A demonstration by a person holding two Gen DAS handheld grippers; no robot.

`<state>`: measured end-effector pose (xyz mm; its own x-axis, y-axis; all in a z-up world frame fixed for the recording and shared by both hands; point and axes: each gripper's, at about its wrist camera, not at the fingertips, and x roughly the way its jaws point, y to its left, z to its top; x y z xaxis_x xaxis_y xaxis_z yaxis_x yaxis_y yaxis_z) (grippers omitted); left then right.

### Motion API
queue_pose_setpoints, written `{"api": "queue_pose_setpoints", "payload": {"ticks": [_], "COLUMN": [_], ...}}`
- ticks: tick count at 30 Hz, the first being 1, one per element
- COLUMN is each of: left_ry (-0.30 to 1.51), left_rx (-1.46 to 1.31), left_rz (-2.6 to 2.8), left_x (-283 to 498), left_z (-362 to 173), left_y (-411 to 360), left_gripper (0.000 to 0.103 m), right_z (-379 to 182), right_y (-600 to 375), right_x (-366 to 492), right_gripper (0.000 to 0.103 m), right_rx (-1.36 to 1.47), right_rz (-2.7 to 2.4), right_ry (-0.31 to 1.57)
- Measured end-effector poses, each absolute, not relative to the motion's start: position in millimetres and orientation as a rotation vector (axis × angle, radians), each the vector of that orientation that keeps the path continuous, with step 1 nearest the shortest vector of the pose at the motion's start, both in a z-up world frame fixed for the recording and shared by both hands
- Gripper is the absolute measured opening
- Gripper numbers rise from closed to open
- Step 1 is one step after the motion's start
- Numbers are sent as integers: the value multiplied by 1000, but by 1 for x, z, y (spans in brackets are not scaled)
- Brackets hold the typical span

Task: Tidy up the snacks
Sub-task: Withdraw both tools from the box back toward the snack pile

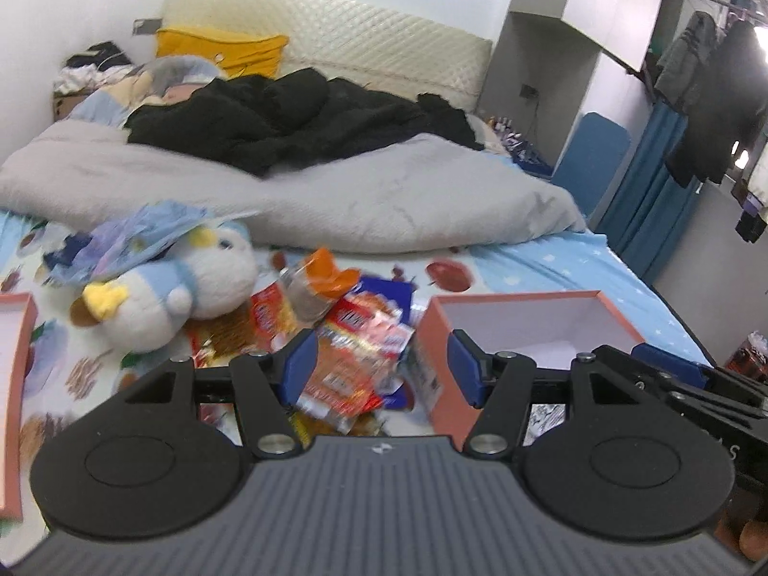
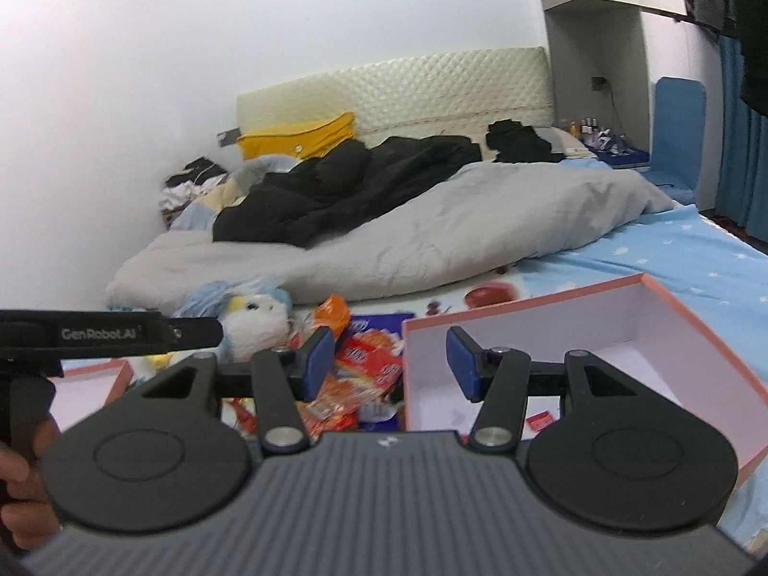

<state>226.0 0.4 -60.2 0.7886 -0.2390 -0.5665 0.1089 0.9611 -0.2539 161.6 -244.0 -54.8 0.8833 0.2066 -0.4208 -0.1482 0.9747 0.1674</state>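
Observation:
A heap of snack packets [image 1: 350, 341], mostly red and orange, lies on the patterned bedsheet, with an orange bag [image 1: 331, 278] at its far side. My left gripper [image 1: 381, 367] hovers over the heap, open, with nothing between its blue pads. To the right of the heap stands an open pink box [image 1: 528, 321] with a white inside. My right gripper [image 2: 391, 364] is open and empty too. Its left pad is over the snack packets [image 2: 365, 365] and its right pad over the pink box [image 2: 528, 321]. One small red packet [image 2: 540, 420] lies in that box.
A white and blue plush toy [image 1: 182, 288] lies left of the heap. A second pink box [image 1: 14, 384] sits at the far left. A grey duvet [image 1: 384, 192] and black clothing [image 1: 288, 120] fill the back of the bed. A hand [image 2: 19, 480] grips the left tool's handle.

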Motion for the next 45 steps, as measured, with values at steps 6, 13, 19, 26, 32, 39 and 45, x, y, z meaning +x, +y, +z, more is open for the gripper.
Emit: {"api": "queue_pose_setpoints", "payload": {"ticks": [6,13,19,26,32,39,45], "left_ry": [649,657,682,748,810,828,847], "left_rx": [-231,-252,-281,-282,-277,-282,-296], "left_rz": [-161,-122,-98,-85,-81,-58,-60], "left_x": [206,183,162,145,140,143,154], "left_z": [-74,-85,-98,-119,-136,-145,-151], "left_y": [28,58,75,82,84,87,88], "left_gripper": [65,65,65,65,65,65,65], "right_z": [-64,-73,-90,-112,-127,-139,-141], "right_y": [-221,-205,-189,-174,-165,-164,-164], "right_x": [150,132,119,99,87,90,96], "right_gripper": [55,55,55,55,55,55,55], "right_rx": [120,136,109,122,111,122,125], "right_rz": [199,183,224,235,243,237,241], "right_ry": [490,499,540,607,660,711,706]}}
